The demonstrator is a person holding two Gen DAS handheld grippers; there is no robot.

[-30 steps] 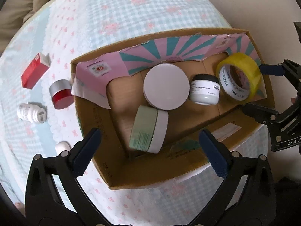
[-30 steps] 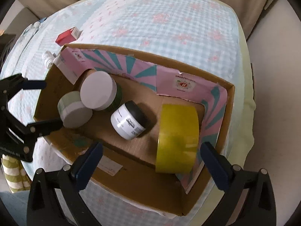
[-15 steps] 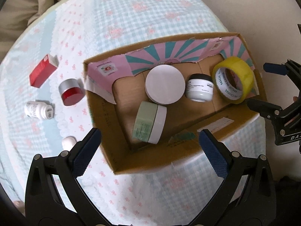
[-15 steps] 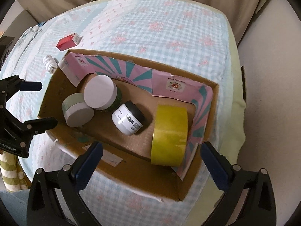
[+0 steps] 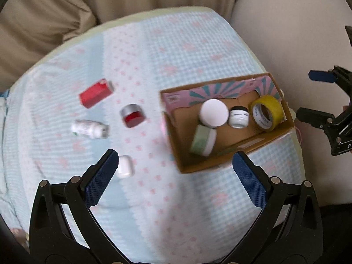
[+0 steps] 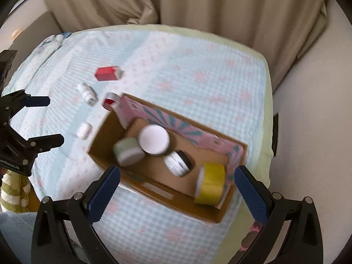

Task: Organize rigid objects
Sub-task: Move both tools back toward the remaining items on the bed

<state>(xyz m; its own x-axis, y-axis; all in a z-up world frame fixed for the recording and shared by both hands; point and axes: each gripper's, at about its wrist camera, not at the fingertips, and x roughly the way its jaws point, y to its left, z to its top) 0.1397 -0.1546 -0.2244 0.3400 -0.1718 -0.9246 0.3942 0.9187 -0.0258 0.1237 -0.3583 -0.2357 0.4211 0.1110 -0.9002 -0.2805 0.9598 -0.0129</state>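
Jaws spread, empty, high above box [image 5: 220, 167].

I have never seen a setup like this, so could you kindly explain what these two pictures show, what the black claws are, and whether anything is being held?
No robot here: a person holds a two-finger gripper in each hand, and each gripper carries a fisheye camera looking along its fingers. One picture is from the left gripper, the other from the right gripper; each also glimpses the other gripper at its edge. Both are open and hold nothing.

Below is a surface covered by a checked cloth. On it stands a cardboard box containing a white-lidded jar, a green jar, a small black-lidded jar and a roll of yellow tape. Outside the box lie a red carton, a red pot, a white bottle and a small white case.
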